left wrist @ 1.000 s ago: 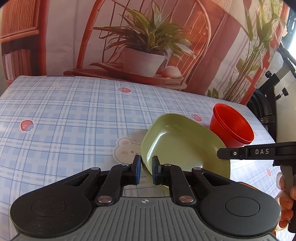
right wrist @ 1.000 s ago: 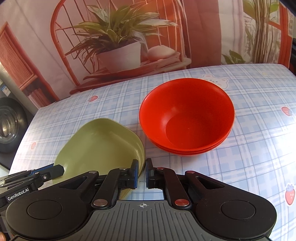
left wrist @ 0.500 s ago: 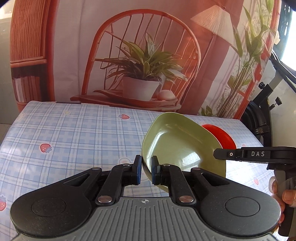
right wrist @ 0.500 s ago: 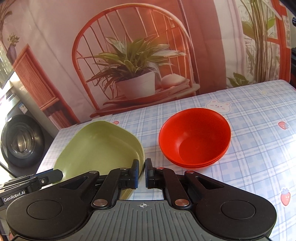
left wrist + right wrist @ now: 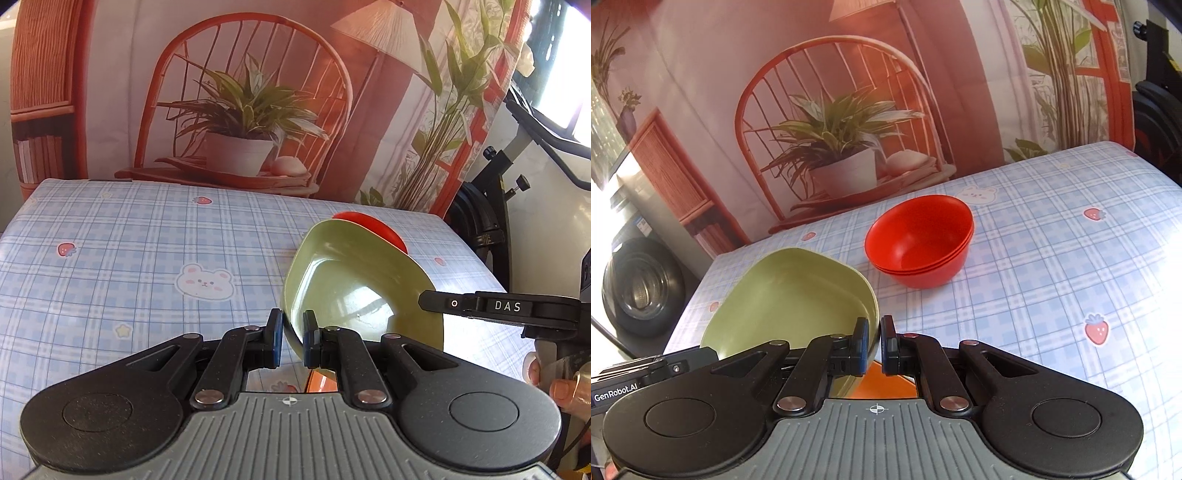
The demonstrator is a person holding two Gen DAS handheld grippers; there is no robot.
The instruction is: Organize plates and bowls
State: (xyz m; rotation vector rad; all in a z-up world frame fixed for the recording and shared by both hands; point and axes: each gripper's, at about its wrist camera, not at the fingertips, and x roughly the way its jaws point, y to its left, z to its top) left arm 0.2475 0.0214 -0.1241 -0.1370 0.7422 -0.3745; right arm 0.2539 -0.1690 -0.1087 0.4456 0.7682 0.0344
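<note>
Two grippers: both mine, both clamped on one green plate (image 5: 354,291).
Left gripper (image 5: 293,338): jaws pinch the plate's near rim.
Right gripper (image 5: 874,345): jaws pinch the opposite rim.
Plate position: lifted off the checked tablecloth (image 5: 1052,266), tilted.
Red bowls (image 5: 919,240): nested stack resting on the cloth, beyond the plate, apart from it.
</note>
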